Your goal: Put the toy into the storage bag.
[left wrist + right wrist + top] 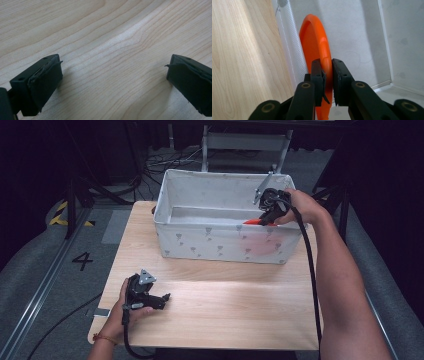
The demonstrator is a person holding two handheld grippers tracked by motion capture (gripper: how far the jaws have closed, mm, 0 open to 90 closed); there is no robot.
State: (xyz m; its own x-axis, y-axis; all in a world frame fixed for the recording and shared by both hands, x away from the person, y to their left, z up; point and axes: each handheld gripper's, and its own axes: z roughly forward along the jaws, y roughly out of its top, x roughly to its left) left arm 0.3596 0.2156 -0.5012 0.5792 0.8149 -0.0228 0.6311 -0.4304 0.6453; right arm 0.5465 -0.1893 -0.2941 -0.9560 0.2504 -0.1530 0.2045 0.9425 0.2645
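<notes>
An orange plate [317, 42] hangs on edge inside a white fabric bin [200, 237], close to the bin's near wall. My right gripper [328, 72] is shut on the plate's rim; in the high view that right gripper [264, 220] reaches over the bin's right end, with a sliver of the orange plate [253, 222] showing below it. My left gripper [162, 299] rests low over the wooden table [215, 305] near its front left, held in a hand. Its jaws stand wide apart in the left gripper view, the left gripper [113, 75] holding nothing over bare wood.
The bin stands at the back of the table, its far rim against a grey frame [245, 142]. Cables [170, 162] lie on the floor behind. A floor rail [40, 285] runs along the table's left side, beside a painted number 4 [82, 261].
</notes>
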